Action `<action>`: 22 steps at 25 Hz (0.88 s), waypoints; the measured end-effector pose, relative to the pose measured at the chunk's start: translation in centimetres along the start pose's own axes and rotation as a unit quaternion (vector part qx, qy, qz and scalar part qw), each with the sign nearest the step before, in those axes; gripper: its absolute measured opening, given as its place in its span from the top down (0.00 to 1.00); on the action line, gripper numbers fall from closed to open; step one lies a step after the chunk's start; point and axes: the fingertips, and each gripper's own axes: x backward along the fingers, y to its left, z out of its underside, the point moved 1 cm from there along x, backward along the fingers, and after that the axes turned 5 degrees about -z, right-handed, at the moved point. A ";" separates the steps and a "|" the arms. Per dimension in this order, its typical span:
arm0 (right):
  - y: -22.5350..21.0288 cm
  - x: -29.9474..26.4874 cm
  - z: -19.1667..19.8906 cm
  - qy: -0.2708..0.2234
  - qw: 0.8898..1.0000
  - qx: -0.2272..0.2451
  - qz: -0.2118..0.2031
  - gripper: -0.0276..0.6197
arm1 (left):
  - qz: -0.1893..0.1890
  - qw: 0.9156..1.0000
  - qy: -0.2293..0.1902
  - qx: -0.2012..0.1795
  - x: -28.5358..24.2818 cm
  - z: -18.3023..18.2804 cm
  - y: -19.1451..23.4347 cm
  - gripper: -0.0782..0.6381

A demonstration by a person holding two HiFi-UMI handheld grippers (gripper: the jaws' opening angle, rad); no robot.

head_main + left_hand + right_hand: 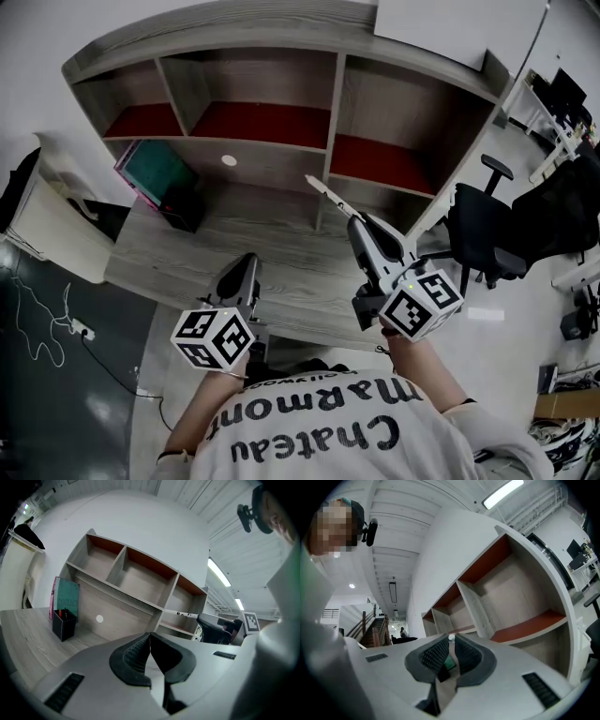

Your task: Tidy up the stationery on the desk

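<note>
Closest in, the left gripper hangs low over the desk's front edge with its jaws pressed together on nothing. Just beside it and a little farther out, the right gripper is clamped on the near end of a white pen. The rest of the pen sticks out ahead and leftward, its tip near the upright divider of the shelf unit. In the right gripper view only the pen's white end shows between the ribbed pads.

The step in hand looks like carrying this pen to storage. The black pen holder seems the likely place: it stands well apart at the desk's far left, just in front of a teal book leaning against the shelf's back panel. To do it well, swing the pen clear of the divider first. Then turn the wrist so the tip points down over the holder's mouth, and loosen the grip only once the tip is inside. The free left gripper could steady the holder.
</note>
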 end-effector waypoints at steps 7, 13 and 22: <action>2.6 -5.6 2.5 0.019 0.999 -0.017 -0.035 0.88 | -0.042 0.999 -0.006 0.012 2.2 -1.4 5.6 0.87; 5.8 -11.2 5.1 0.039 0.997 -0.024 -0.063 0.88 | -0.069 0.997 -0.015 0.022 3.8 -3.3 11.3 0.87; 9.6 -19.3 8.4 0.049 0.995 -0.036 -0.081 0.88 | -0.086 0.996 -0.010 0.018 4.6 -6.7 19.3 0.87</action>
